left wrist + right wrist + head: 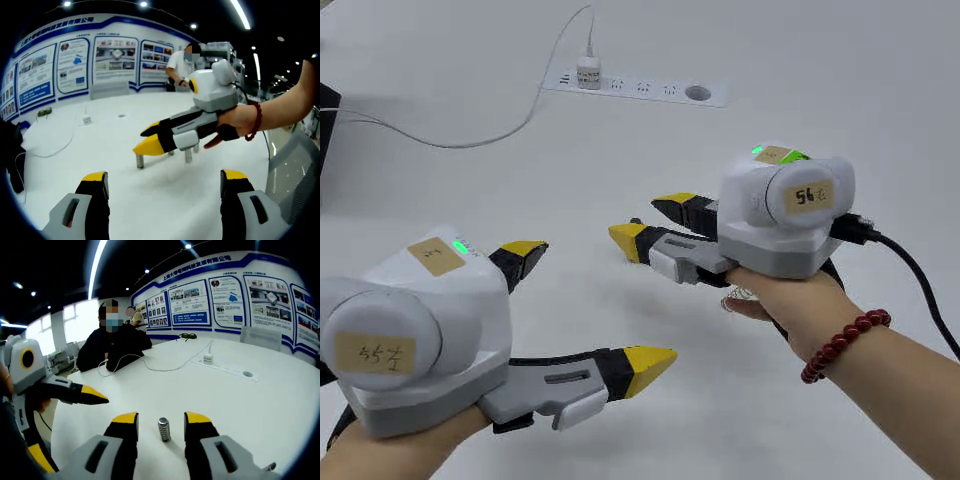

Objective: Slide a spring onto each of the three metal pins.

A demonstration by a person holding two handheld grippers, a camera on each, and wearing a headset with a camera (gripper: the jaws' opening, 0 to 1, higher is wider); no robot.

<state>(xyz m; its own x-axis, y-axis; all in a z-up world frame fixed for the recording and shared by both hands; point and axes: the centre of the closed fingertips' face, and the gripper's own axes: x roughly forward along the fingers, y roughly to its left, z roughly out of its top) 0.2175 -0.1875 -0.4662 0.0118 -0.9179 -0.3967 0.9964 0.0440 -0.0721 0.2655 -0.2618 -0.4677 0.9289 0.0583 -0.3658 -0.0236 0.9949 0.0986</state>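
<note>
Partly open, right claw (161, 417) flanks spring-wrapped pin (163, 430) without touching.

**Matt bench, smooth plastic, bright metal**

The table (800, 60) is smooth, matt white. The left gripper (590, 305), at seven o'clock in the head view, and the right gripper (642, 220), at three o'clock, have smooth white plastic shells with a soft sheen. Their jaws are matt grey plastic, tipped black and yellow. The labels (436, 256) are tan paper. The bracelet (842, 343), at four o'clock, is glossy dark-red beads. The power strip (640, 88), at twelve o'clock, is white plastic. The spring (163, 429) is ribbed, shiny metal.
</note>
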